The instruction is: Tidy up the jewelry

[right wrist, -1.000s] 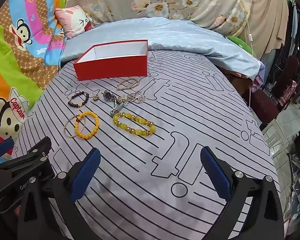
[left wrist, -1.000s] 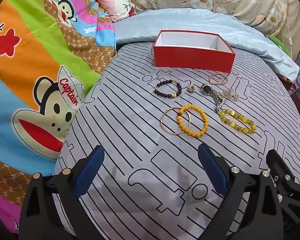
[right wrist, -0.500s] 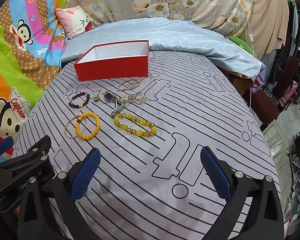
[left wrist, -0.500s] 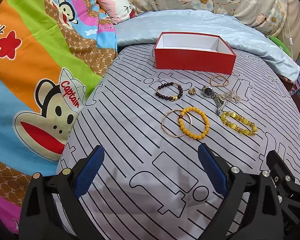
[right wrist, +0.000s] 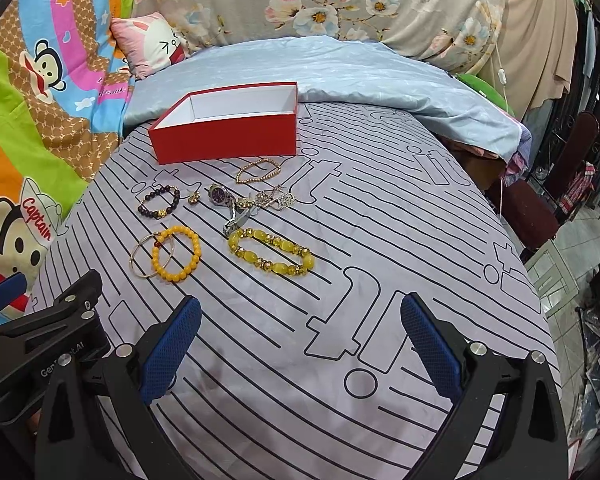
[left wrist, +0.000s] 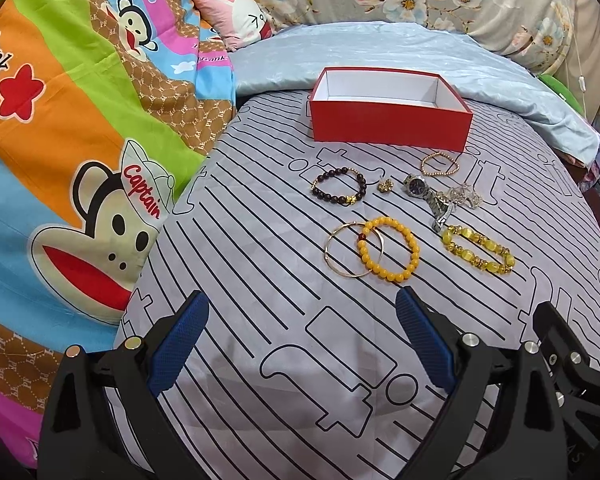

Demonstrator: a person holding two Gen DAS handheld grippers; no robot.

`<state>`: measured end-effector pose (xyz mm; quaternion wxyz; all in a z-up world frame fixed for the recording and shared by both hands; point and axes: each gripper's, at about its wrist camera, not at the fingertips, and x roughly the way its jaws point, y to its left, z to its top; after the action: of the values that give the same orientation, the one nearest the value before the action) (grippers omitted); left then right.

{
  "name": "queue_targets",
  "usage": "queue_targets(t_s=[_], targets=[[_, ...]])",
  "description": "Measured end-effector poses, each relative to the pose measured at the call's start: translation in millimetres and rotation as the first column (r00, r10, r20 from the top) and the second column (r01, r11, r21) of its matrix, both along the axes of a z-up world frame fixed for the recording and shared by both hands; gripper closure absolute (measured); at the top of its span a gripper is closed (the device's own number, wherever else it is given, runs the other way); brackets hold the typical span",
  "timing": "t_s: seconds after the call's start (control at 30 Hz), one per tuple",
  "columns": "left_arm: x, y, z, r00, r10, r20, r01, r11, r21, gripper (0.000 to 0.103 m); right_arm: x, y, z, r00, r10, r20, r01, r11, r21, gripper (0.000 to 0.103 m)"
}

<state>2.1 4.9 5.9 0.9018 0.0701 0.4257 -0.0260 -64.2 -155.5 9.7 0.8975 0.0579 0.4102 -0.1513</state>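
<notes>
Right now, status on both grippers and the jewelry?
Left gripper open, right gripper open, both empty. Jewelry on bedsheet, red box empty. Nothing blocking.

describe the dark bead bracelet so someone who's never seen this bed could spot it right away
Find the open red box on the striped grey bedsheet. Just in front of its left end lies the dark bead bracelet, leftmost in the row nearest the box. It is the only ring of dark maroon beads, with one gold charm; the other bead bracelets are yellow.

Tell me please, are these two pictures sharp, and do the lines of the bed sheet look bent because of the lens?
Left wrist view: sharp, evenly lit; the striped sheet bulges from fisheye distortion, with dark corners and a soft shadow under the left gripper. Right wrist view: the same bulge; the red box is sharp, no glare.
</notes>
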Motion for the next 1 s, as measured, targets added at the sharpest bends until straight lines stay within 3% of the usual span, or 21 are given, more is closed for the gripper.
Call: queue_targets(t_s=[1.0], targets=[[-2.7, -0.6, -0.9, 1.0, 0.003, 0.003, -0.003, 1.0, 0.002, 0.011, -0.5, -0.7, -0.4, 1.0, 0.0, 0.001, 0.0, 1.0, -0.001, 0.005]])
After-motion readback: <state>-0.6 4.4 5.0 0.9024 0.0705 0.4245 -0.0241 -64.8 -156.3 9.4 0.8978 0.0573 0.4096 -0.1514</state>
